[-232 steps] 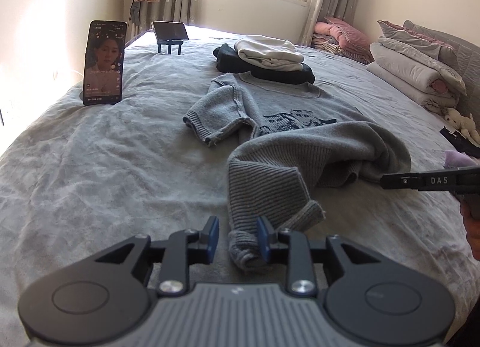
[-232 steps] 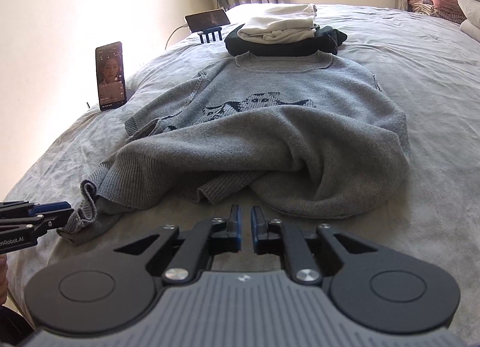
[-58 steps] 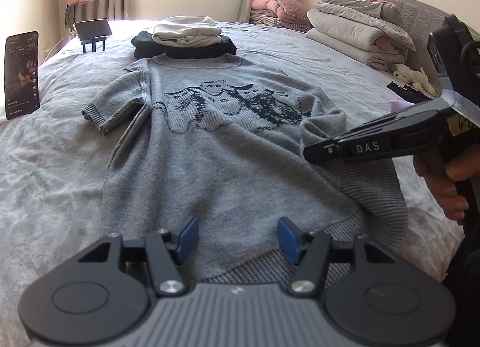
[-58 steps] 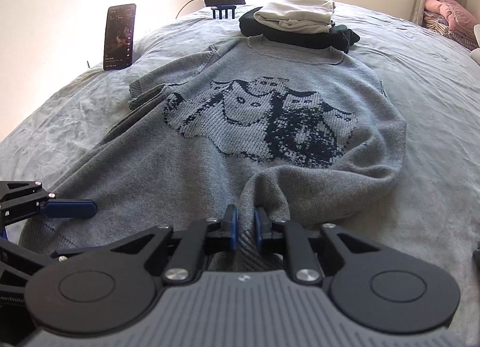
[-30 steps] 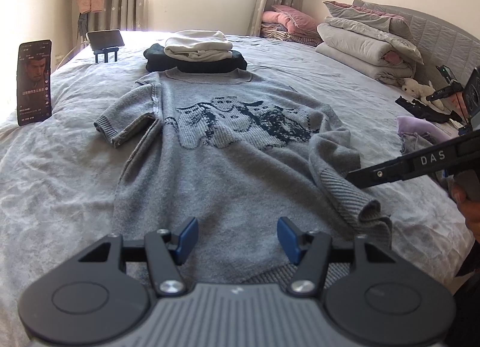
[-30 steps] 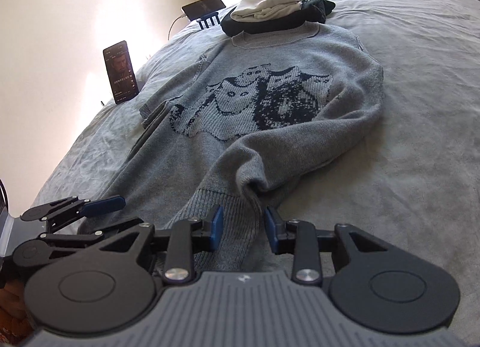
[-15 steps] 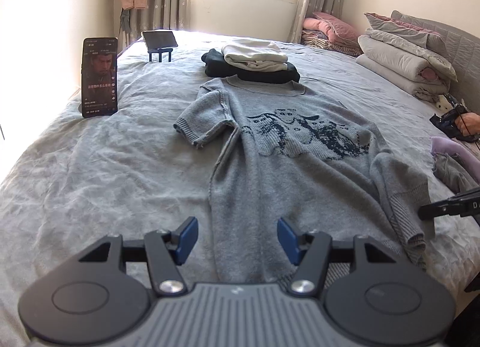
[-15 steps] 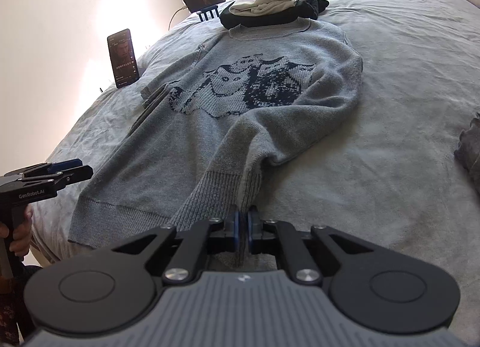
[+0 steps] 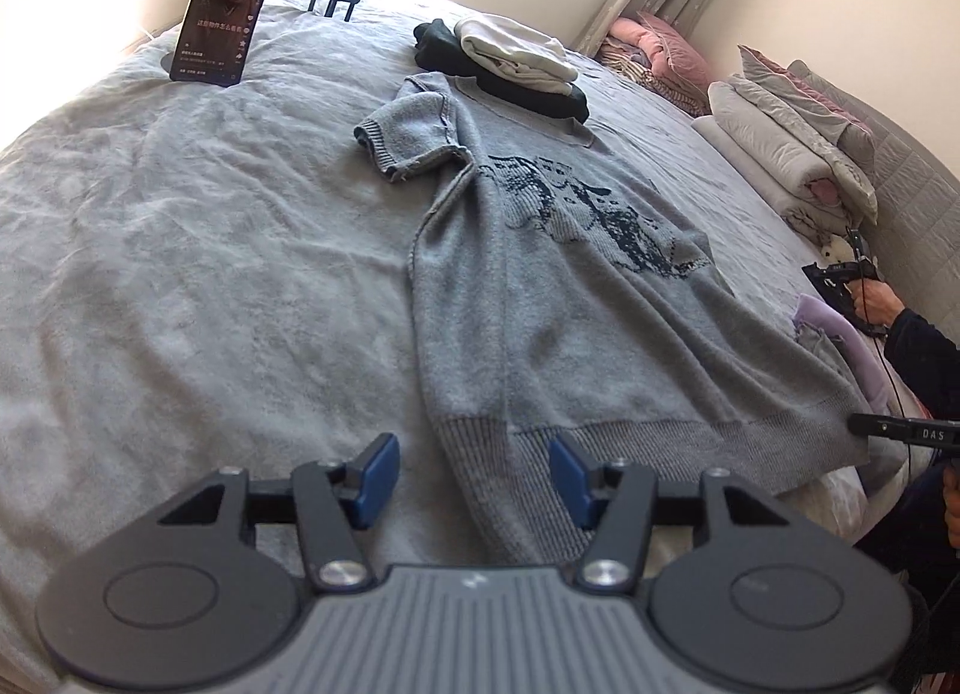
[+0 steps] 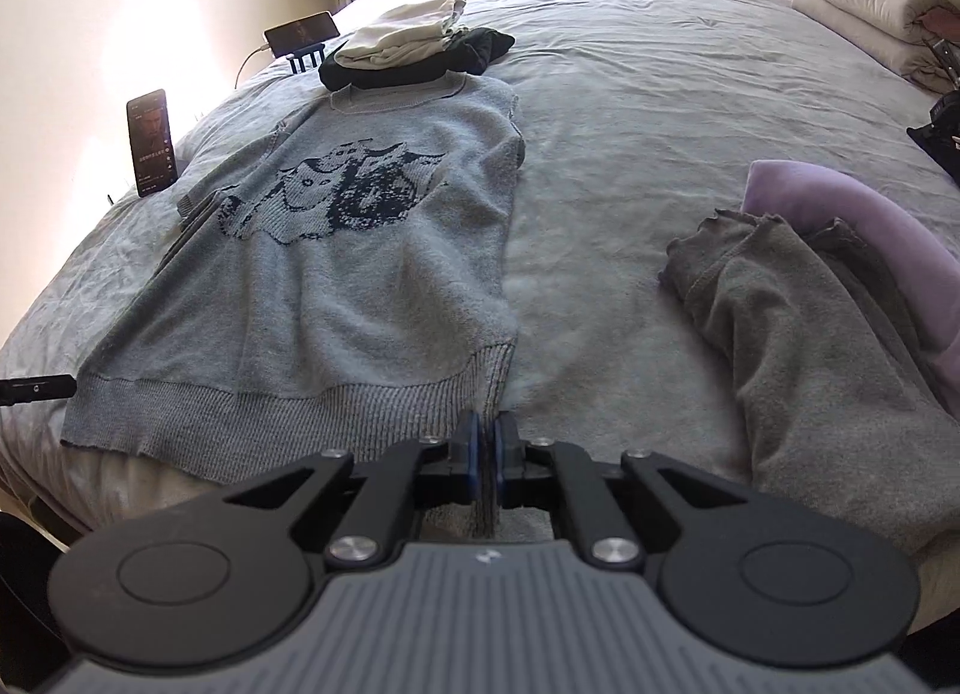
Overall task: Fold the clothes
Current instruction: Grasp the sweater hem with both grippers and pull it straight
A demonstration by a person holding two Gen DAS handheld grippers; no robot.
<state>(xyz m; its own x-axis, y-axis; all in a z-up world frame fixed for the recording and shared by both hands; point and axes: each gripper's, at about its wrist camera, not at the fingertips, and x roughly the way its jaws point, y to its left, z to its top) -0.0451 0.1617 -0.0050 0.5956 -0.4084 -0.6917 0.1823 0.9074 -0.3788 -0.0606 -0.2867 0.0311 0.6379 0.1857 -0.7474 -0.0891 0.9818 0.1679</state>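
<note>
Grey knit sweater (image 9: pixel 540 298) now lies flattened on the bed (image 9: pixel 180 274); right tool (image 10: pixel 487 457) newly pinches its hem corner, left tool (image 9: pixel 474 475) gapes wide over the hem, ready for folding.

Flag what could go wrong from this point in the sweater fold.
1. Only the right gripper is shut on the sweater, at its hem corner; the left gripper is open over the other end of the hem, so pulling now could skew the sweater.
2. One sleeve lies bunched beside the body and may get folded in crooked.
3. The collar touches the stack of folded clothes, which a tug might drag along.
</note>
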